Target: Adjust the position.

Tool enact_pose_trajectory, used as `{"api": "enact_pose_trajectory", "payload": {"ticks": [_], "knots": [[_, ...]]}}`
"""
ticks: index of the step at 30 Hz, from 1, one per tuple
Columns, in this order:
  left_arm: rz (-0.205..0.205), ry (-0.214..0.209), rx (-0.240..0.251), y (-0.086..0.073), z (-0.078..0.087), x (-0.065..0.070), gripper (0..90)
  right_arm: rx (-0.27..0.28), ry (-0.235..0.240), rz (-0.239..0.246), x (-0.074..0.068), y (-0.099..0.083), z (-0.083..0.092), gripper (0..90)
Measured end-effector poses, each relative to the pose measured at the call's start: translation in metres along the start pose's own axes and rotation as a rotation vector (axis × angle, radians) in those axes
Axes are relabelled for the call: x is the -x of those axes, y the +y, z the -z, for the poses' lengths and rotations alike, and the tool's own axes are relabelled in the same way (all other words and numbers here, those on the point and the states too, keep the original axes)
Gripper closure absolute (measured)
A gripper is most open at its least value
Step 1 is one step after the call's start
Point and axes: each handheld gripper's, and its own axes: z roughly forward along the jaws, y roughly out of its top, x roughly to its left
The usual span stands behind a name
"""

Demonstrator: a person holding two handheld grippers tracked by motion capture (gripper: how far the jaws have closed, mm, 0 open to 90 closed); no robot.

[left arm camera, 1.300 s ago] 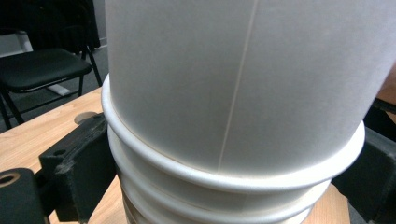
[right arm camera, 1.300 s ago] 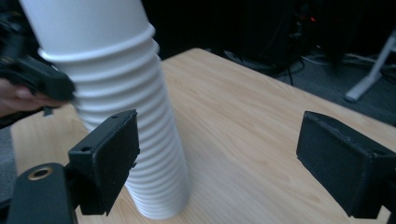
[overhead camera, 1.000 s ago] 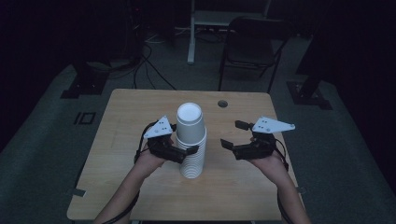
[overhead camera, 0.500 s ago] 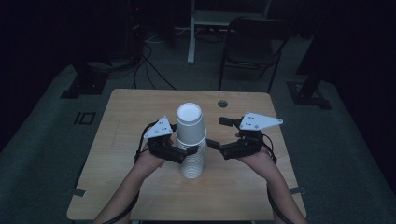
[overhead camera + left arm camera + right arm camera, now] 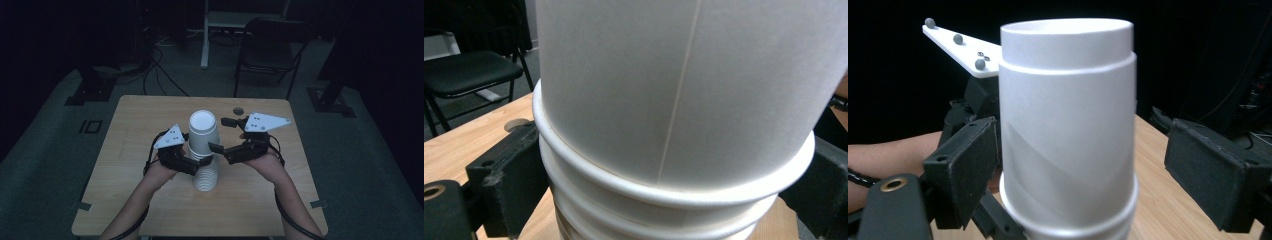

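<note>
A stack of white paper cups (image 5: 204, 167) stands upside down in the middle of the wooden table (image 5: 145, 120). My left gripper (image 5: 197, 162) is shut on the stack below its top cup; in the left gripper view its jaws press both sides of the ribbed rims (image 5: 664, 200). The top cup (image 5: 202, 131) sits loosely over the rest. My right gripper (image 5: 218, 134) is open, with its jaws on either side of that top cup (image 5: 1068, 125). In the right gripper view the left pad (image 5: 965, 170) is against the cup wall and the right pad (image 5: 1213, 175) stands apart from it.
A small round hole (image 5: 238, 109) lies in the table behind the right gripper. A dark folding chair (image 5: 270, 45) and a white desk leg (image 5: 205, 35) stand beyond the far edge. Cables run across the dark floor at the back left (image 5: 160, 60).
My right gripper has moved left from the table's right side to the stack, and its open jaws now straddle the top cup. The left gripper and the stack have stayed put.
</note>
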Motion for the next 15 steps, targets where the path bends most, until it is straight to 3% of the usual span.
{"api": "enact_pose_trajectory", "payload": {"ticks": [15], "knots": [[0.000,0.002,0.001,0.000,0.000,0.000,5.2,-0.027,0.029,0.024,-0.003,0.012,-0.027,13.3]]}}
